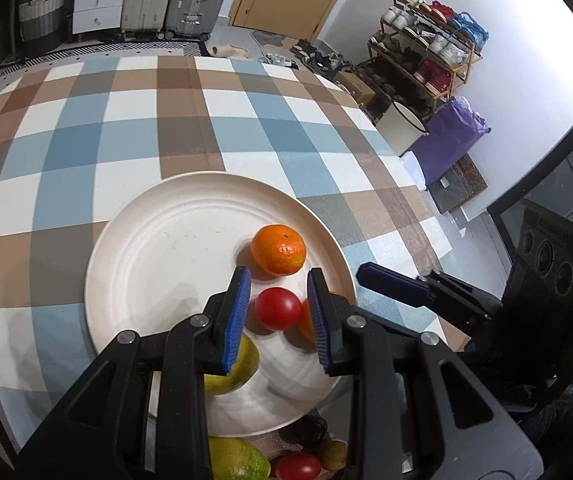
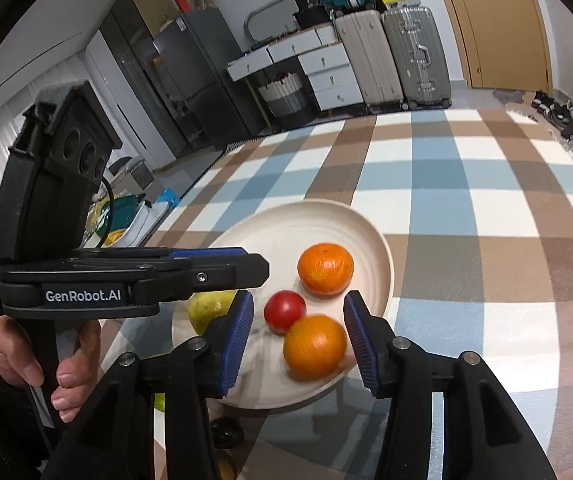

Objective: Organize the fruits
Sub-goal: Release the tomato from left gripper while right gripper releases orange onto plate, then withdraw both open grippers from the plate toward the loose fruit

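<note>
Suitcases [image 2: 398, 52] flank a wooden door [image 2: 498, 20] (shoe rack [image 1: 426, 52] nearby) beside white drawers [image 2: 326, 72].

Black hand-held gripper [image 2: 298, 336] with ribbed blue pads, silver screws, "GenRobot.AI" label.

Plate [image 2: 370, 236]: I see it on the table [image 2: 486, 200], near my edge.
Far mandarin [image 2: 325, 268]: on the plate, behind the rest.
Tomato [image 2: 285, 311]: just before it, toward the middle.
Near mandarin [image 2: 314, 347]: touching the tomato's right side — closest to me.
Pear-like fruit [image 2: 210, 308]: at the plate's left rim.
Beyond the table: suitcases [image 2: 394, 56] right of a drawer unit [image 2: 326, 76] — a basket [image 2: 282, 94] before it.
</note>
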A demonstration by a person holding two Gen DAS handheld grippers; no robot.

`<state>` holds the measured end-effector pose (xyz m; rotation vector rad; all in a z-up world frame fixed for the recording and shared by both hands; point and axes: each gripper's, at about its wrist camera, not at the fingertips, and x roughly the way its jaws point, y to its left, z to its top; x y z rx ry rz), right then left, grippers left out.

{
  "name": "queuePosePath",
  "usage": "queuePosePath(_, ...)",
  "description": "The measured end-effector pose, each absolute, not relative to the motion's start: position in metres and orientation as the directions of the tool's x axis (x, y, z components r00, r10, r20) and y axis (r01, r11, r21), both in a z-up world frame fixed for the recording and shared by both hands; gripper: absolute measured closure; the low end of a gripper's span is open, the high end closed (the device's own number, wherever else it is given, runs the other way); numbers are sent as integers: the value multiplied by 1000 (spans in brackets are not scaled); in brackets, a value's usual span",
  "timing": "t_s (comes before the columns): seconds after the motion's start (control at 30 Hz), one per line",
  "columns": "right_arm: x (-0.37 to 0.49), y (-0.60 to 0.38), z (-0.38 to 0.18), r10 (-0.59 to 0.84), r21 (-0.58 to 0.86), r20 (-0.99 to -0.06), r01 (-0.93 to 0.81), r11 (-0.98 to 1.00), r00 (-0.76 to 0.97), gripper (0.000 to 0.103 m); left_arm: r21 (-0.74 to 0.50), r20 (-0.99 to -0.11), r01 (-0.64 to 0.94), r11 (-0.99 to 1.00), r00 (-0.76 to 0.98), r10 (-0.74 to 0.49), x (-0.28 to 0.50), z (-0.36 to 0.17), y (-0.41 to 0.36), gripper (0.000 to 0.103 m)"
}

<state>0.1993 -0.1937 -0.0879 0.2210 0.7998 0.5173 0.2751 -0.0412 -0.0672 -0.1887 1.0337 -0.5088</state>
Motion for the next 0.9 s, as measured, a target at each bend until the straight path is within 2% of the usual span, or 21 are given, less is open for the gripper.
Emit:
queuePosePath(0.43,182,-197,-71,508,368,-594,-351,861,624,52,-367,-749,289,884,472,-465,244,-46,-25,78)
queuePosePath(0.6,170,-194,-61,506,355,-573,-362,862,644,43,-352,-739,288,891,498,-453,229,-37,-21,77)
queuePosePath(0.73,160,-193,-54,501,342,-560,-367,865,660,42,-337,-733,286,897,518,-440,216,-31,-18,75)
queuePosePath(0.9,148,-191,-47,497,331,-546,-371,867,674,36,-325,-722,277,904,546,-426,198,-25,-13,61)
